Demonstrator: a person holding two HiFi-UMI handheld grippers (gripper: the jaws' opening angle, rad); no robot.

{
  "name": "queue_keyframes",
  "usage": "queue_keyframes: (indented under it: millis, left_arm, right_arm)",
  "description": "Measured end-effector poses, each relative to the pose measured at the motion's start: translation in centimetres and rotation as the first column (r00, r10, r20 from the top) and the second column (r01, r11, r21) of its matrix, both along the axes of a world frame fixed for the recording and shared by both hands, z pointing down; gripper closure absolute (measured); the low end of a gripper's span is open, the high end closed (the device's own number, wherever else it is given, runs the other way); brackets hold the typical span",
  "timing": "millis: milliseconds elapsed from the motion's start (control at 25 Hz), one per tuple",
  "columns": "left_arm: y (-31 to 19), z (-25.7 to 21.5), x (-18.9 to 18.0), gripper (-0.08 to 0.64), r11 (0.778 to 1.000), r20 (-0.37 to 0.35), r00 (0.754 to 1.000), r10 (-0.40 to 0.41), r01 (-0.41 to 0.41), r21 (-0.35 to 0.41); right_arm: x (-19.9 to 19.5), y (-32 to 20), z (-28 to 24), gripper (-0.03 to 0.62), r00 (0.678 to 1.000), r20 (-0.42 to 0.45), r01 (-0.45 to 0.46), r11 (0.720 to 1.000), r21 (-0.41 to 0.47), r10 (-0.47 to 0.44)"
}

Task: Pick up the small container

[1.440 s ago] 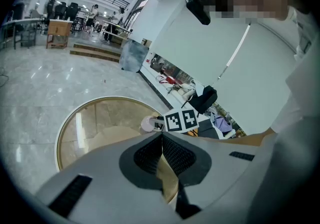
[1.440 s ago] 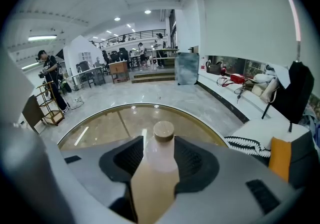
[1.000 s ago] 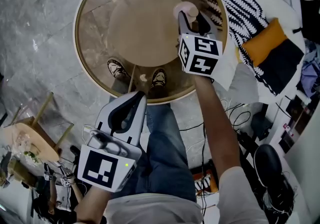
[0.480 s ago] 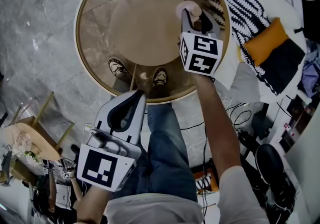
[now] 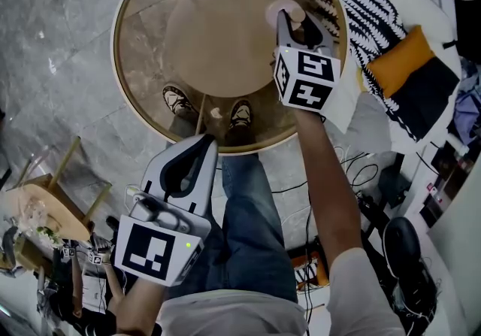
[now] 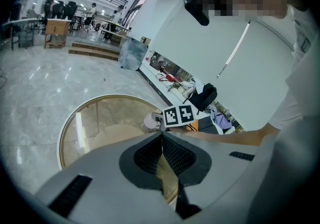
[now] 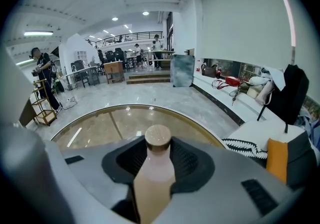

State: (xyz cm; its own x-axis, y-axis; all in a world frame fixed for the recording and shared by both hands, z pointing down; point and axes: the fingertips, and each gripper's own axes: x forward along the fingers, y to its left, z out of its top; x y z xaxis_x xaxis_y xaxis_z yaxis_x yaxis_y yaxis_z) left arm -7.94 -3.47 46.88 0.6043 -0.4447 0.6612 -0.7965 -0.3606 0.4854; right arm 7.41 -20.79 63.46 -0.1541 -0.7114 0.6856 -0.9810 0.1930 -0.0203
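- The right tongs (image 7: 159,154), whose jaws have just been closing, stand around the small container (image 7: 154,180). The dark ribbed pads flank its neck and shoulders with no gap to be seen, so the hold looks made or all but made.
- The container is a pale pink bottle with a round tan cap (image 7: 158,137). It stands upright near the rim of the round glass tabletop (image 5: 139,64), at the upper right of the head view, and is not yet lifted.
- Judged by its looks, the bottle is light and rigid, with smooth, rounded sides that could slip between the pads. Whether it is glass or plastic cannot be told.
- The body just under the shoulder seems the safest place to grip. The cap may only sit loosely on top and is no place to pull.
- A firm, level squeeze and a straight lift look wise, since a tall narrow bottle tips easily and the tabletop under it is glass.
- The left tongs (image 5: 204,143) hang at the lower left of the head view, over the person's lap and well apart from the bottle. Their jaws are pressed together on nothing.
- An orange cushion (image 5: 402,60) on a black-and-white throw lies beyond the tabletop's right edge.
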Motion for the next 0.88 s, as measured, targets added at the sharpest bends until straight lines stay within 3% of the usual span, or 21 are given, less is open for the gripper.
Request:
queue_keyframes:
  millis: [320,880]
  left_arm:
    - [-0.1,-0.3,-0.2,0.541,1.0,-0.024,1.0,-0.014,0.014,0.013]
    - [0.8,0.4,-2.3,0.541,0.999,0.022,0.999,-0.043,0.043,0.002]
  right_arm:
    - [-0.2,0.0,0.0,0.443,1.0,-0.011,0.009,1.0,-0.011,-0.009]
    - [-1.0,0.7,-0.2,0.445,0.997,-0.034,0.072,0.997,-0.011,-0.073]
